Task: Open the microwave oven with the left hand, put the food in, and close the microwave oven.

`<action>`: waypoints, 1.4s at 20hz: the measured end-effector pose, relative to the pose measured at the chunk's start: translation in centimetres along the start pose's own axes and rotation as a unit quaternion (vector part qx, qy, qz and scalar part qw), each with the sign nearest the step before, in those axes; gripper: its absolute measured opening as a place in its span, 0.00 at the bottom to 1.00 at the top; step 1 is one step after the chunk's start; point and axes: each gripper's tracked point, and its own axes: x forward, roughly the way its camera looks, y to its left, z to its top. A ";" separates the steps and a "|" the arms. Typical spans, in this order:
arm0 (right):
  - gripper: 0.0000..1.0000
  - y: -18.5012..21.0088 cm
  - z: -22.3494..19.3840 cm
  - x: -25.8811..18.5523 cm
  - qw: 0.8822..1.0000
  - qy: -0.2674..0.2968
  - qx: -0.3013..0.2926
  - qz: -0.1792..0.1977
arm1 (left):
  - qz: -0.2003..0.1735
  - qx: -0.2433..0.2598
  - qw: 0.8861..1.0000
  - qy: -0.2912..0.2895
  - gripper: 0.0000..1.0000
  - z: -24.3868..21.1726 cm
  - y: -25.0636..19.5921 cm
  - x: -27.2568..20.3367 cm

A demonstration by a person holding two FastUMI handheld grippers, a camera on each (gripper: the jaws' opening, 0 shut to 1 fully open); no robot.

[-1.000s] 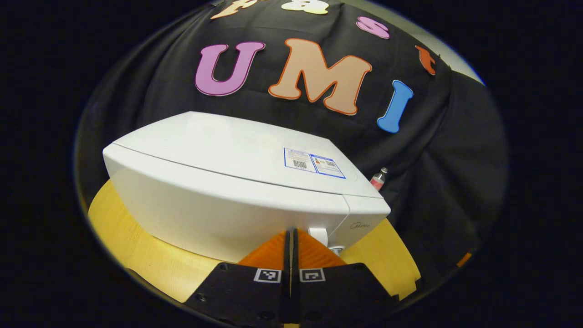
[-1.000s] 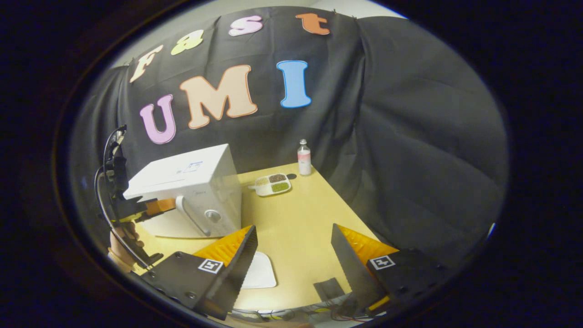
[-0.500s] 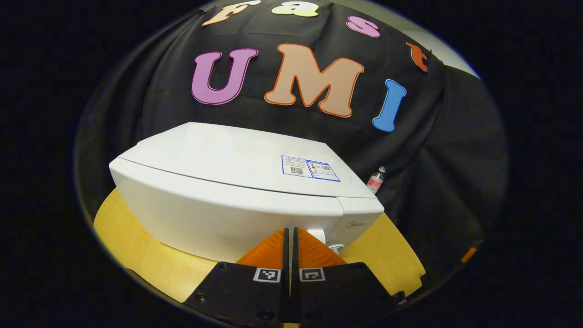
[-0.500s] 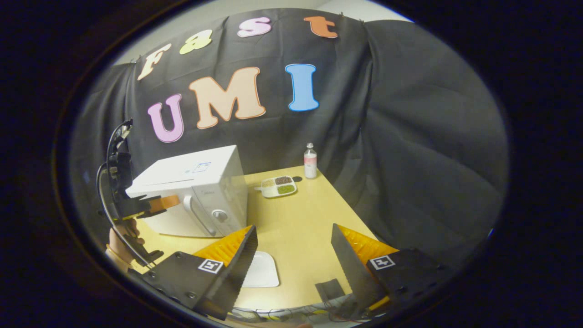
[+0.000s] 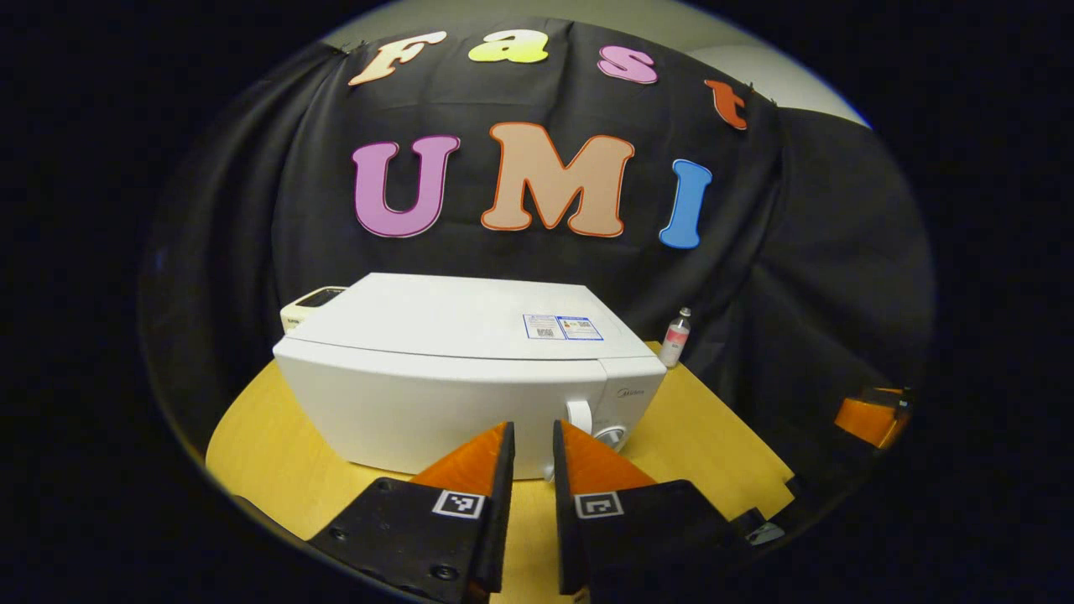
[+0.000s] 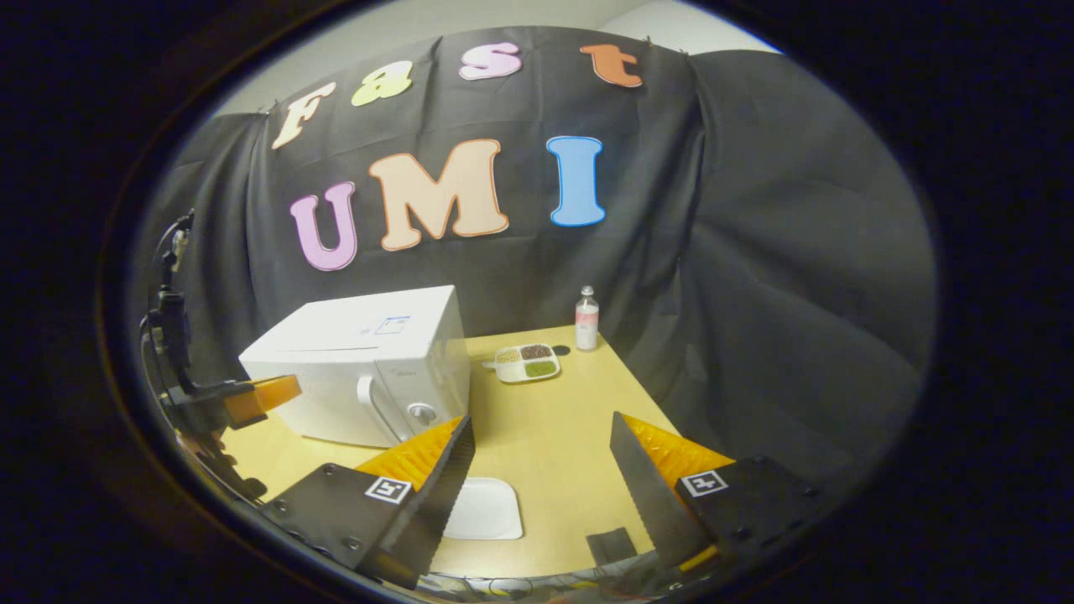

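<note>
The white microwave [image 5: 470,377] stands on the yellow table [image 5: 268,436] with its door closed; its handle [image 5: 579,415] and knob [image 5: 611,434] sit at the right of its front. My left gripper [image 5: 533,436] hangs a short way in front of the door, slightly open with nothing between its fingers. In the right gripper view, the microwave [image 6: 361,369] is at the left and the left gripper [image 6: 252,396] floats near its front corner. The food tray [image 6: 526,362], with several compartments, rests at the far side of the table. My right gripper [image 6: 541,419] stands wide open above the table, empty.
A small bottle [image 6: 586,319] stands behind the food tray by the cloth wall. A white square plate [image 6: 487,509] and a dark pad [image 6: 610,545] lie near the table's front edge. A beige device [image 5: 310,300] sits behind the microwave.
My left gripper has drawn back from the microwave front and its fingers have parted from shut to slightly open. The right gripper has hardly moved.
</note>
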 end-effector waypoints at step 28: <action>0.92 -4.2 7.8 -2.3 0.996 -0.073 -0.033 0.038 | 0.045 -0.021 0.997 -0.059 0.96 6.0 -5.3 -6.1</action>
